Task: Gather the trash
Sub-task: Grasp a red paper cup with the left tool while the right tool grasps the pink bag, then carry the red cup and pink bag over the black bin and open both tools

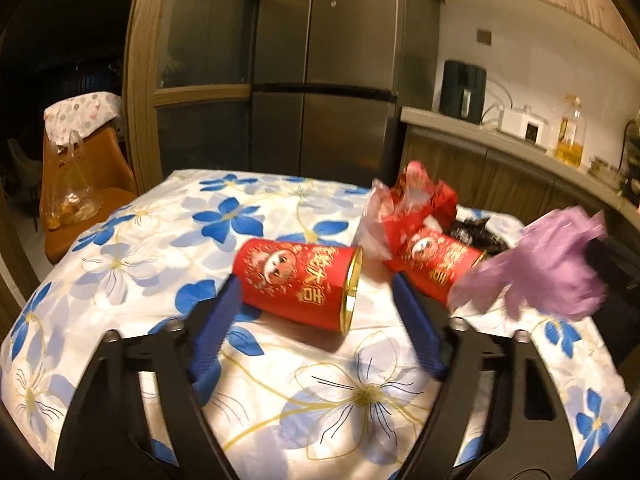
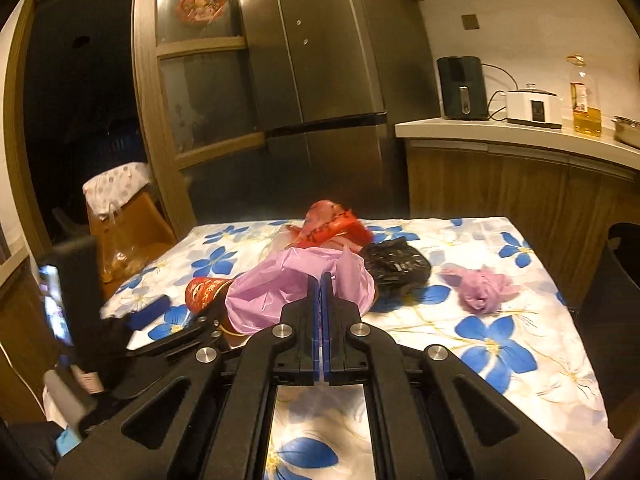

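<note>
— Several pieces were left on the table (image 2: 540,320) when you stopped here. How far had you got?

— Barely started, I'd judge. Your right gripper (image 2: 322,280) had its jaws pressed together on a pink plastic bag (image 2: 276,292), lifted off the cloth. Everything else was uncollected.

— And your left?

— Your left gripper (image 1: 316,280) had its jaws spread on either side of the near red cup (image 1: 300,280), which lay on its side; the pads weren't pressing it.

— What remained?

— A second red cup (image 1: 436,260) just behind the first, crumpled red-and-clear wrapping (image 1: 404,208) beside it, a black bag (image 2: 396,264), and a wadded pink bag (image 2: 484,292) further right. No bin showed in either view, so you couldn't tell where the trash would go.
</note>
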The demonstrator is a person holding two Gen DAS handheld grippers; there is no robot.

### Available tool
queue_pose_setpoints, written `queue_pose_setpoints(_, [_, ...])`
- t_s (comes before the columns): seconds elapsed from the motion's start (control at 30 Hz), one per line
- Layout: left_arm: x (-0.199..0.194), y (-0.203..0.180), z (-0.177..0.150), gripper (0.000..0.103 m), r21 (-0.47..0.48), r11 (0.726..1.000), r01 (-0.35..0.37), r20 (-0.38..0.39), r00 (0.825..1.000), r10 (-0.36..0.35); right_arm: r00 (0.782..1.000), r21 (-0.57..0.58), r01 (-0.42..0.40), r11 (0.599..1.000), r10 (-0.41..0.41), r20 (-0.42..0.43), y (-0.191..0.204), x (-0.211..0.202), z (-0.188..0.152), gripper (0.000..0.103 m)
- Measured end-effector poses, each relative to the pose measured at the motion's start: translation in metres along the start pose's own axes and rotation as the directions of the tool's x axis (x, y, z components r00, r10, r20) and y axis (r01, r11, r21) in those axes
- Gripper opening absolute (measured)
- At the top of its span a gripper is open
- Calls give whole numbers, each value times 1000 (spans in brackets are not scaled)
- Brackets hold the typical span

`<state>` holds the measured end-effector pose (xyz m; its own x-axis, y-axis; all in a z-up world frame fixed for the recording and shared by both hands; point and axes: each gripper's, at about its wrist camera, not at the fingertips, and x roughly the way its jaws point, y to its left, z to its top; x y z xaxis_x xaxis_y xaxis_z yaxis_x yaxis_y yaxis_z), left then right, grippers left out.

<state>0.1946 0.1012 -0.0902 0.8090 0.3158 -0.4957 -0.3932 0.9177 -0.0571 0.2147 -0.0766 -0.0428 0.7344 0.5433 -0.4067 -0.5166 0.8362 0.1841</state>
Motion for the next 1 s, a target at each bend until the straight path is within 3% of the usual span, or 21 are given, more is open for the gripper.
queue_pose_setpoints(0.2, [13,9,-3,15,-33,999,-26,-71,997,23,1000,15,14,1000,-15,18,-11,-14,-1,2])
queue_pose_setpoints(0.3, [16,18,-5,2,-72,997,-20,-93,996,13,999,19,23,1000,-24,25,-17,-22,-2,2])
queue_pose_setpoints(0.7, [-31,23,2,2,-100,995,31,1,1000,-31,996,28,62,998,-64,64,-28,-51,-1,2])
queue_pose_setpoints(1.0, [-71,-9,27,2,-42,995,96,92,992,-92,986,40,114,993,-118,118,-45,-77,6,2])
